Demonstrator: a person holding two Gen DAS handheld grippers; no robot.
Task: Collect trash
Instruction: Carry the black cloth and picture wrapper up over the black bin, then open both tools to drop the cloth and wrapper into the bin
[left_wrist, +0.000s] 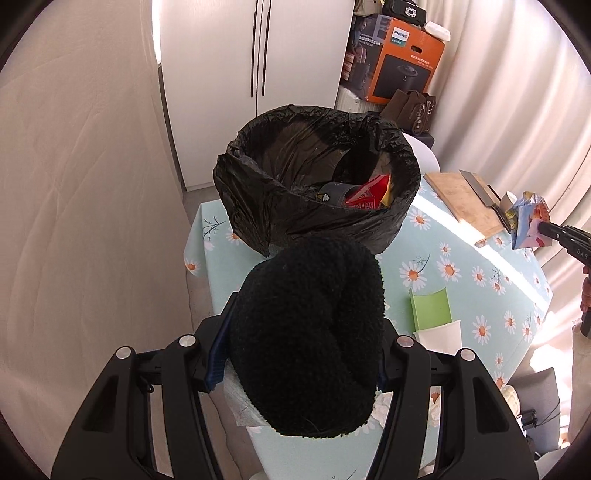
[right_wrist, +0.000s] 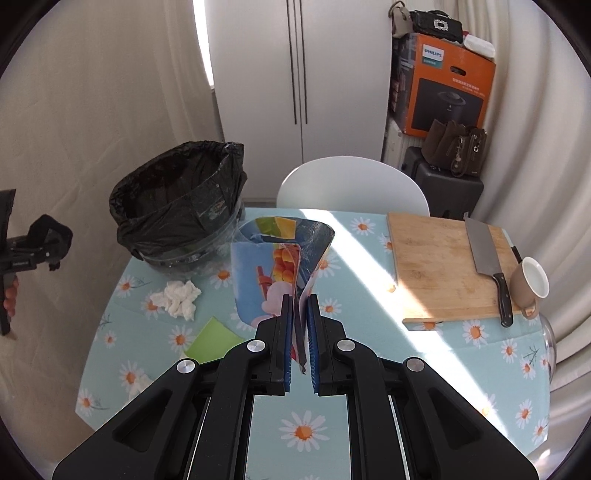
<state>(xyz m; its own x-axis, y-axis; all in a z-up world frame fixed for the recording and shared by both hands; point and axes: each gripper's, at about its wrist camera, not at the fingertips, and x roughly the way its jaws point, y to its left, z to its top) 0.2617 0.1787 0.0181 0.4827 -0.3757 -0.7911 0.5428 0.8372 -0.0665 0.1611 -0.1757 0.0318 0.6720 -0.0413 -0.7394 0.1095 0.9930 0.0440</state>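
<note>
Holding a black knitted bundle (left_wrist: 308, 336) between the fingers of my left hand-held gripper (left_wrist: 299, 354), I have the jaws spread wide around it, both blue pads pressed against its sides, and it hangs just on the near side of the trash bin (left_wrist: 317, 177). The bin, lined with a black bag, stands at the far left of the counter (left_wrist: 480, 280), and inside it I can see a red wrapper (left_wrist: 369, 194) and a grey piece beside it. My right hand-held gripper (right_wrist: 298, 332) is nearly closed, pinching the lower edge of a colourful snack bag (right_wrist: 273, 269) that stands upright above the daisy-patterned cloth, to the right of the bin and apart from it. On the counter, a crumpled white tissue (right_wrist: 179, 299) lies near the bin's base, and a green card (right_wrist: 212, 339) sits nearer to me, touching neither. At the far right a wooden cutting board (right_wrist: 436, 266) carries a cleaver (right_wrist: 487, 262), with a brown cup (right_wrist: 528, 284) tipped against the board's right edge. A white chair (right_wrist: 351, 184) stands beyond the counter.
</note>
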